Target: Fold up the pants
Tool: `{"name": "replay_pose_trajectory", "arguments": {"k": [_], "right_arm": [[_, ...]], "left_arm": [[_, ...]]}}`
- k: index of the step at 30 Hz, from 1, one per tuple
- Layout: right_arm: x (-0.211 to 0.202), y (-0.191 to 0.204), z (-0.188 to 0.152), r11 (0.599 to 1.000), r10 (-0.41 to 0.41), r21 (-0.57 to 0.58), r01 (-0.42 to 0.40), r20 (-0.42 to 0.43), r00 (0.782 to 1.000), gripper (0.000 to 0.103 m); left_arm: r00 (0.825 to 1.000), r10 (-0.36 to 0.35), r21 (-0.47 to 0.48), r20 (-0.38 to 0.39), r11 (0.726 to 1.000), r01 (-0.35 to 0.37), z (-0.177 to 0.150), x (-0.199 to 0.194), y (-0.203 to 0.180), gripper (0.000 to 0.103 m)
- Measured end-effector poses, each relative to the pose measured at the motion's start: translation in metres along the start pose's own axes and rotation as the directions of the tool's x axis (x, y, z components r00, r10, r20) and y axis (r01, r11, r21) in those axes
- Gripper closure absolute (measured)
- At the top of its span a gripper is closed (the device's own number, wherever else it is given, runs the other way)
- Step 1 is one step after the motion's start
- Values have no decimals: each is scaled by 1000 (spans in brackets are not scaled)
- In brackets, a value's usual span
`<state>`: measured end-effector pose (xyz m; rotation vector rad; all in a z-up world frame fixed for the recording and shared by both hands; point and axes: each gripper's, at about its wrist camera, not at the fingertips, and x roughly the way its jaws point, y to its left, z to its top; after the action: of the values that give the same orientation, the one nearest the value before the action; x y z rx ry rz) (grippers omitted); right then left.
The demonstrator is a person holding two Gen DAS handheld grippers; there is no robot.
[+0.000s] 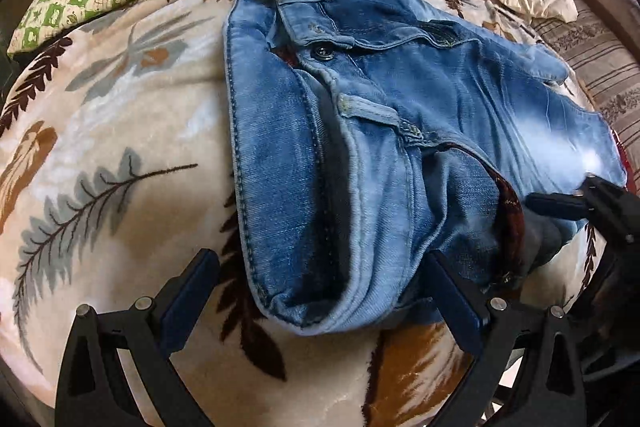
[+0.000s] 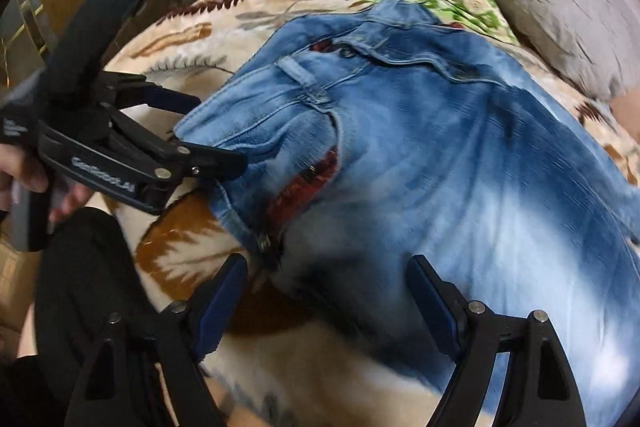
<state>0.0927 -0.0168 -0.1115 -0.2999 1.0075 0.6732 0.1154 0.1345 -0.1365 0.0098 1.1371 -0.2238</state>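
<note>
- Faded blue denim pants (image 1: 400,131) bunched on beige leaf-print plush blanket (image 1: 120,131), long axis from near hem to far waistband.
- Left gripper (image 1: 320,291) spread wide, empty, straddling near hem.
- Right gripper (image 2: 328,291) likewise agape, empty, over right side; left nearer hem.

Faded light-blue denim jeans (image 1: 400,131) lie bunched on the bed's cream leaf-patterned blanket (image 1: 120,155), waistband open with the metal button showing, dark red lining visible inside.
</note>
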Motion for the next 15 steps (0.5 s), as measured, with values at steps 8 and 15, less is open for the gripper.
{"name": "replay_pose_trajectory", "arguments": {"k": [8,15], "right_arm": [[4,9,16,999,-21,-33,22,33,999,69],[-8,25,16,999,38,-21,-37,55,998,74]], "left_arm": [[992,-123,39,23,992,123,4,-18,-4,80],[987,-131,17,91,991,130,-5,-53,24,85]]}}
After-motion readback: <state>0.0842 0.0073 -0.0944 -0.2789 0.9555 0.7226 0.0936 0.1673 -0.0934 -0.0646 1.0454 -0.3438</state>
